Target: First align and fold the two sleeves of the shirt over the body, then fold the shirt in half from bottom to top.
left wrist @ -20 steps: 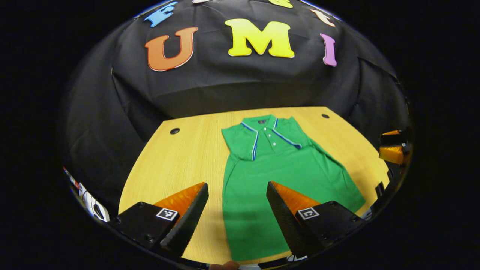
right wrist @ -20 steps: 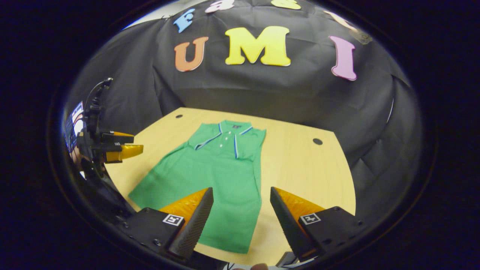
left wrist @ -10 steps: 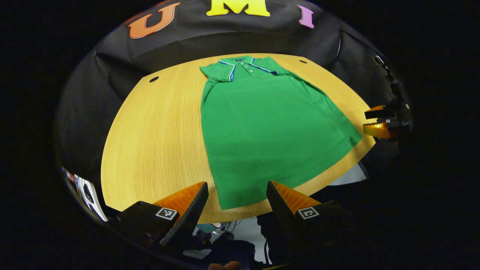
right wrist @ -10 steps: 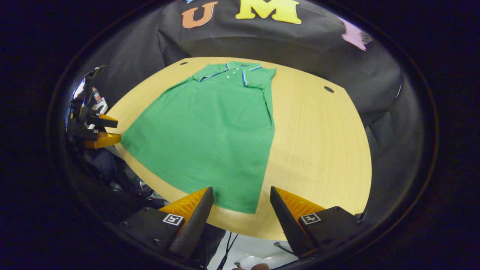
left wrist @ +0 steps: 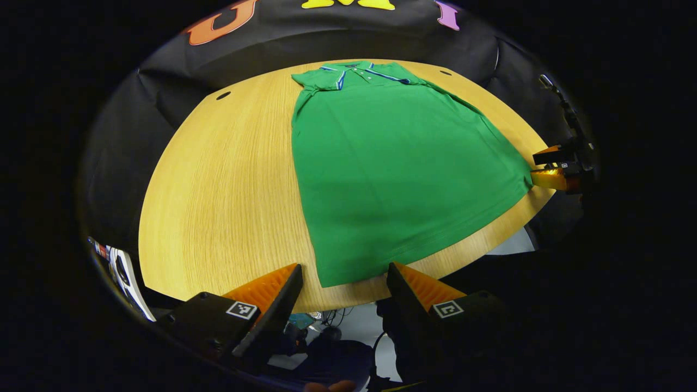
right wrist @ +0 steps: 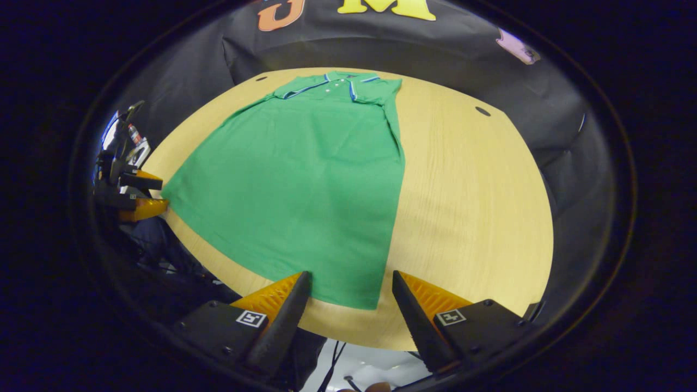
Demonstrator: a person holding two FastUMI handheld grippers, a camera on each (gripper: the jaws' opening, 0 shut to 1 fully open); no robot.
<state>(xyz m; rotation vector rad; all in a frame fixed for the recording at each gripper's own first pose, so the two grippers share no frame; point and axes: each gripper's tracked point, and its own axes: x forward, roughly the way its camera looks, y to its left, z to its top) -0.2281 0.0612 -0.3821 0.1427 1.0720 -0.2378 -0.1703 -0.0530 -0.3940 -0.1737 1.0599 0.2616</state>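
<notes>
A green polo shirt (left wrist: pixel 392 163) (right wrist: pixel 305 185) lies flat on the wooden table (left wrist: pixel 218 190), collar at the far end, both sleeves folded in over the body. My left gripper (left wrist: pixel 344 283) is open at the table's near edge, its fingers straddling the shirt's bottom left corner. My right gripper (right wrist: pixel 351 288) is open too, just short of the bottom right corner of the hem. Each gripper also appears far off in the other view, the right gripper (left wrist: pixel 552 170) by the right hem corner and the left gripper (right wrist: pixel 139 198) by the left hem corner.
Bare wood of the table (right wrist: pixel 468 207) runs along both sides of the shirt. Small round holes (left wrist: pixel 223 96) (right wrist: pixel 482 111) sit near the far corners. Below the near edge I see the floor with cables (left wrist: pixel 326 326). Black cloth walls the booth behind.
Both grippers drew back toward the near table edge and dipped lower, from mid-shirt to the hem corners. The shirt has not moved. Both stayed open.
</notes>
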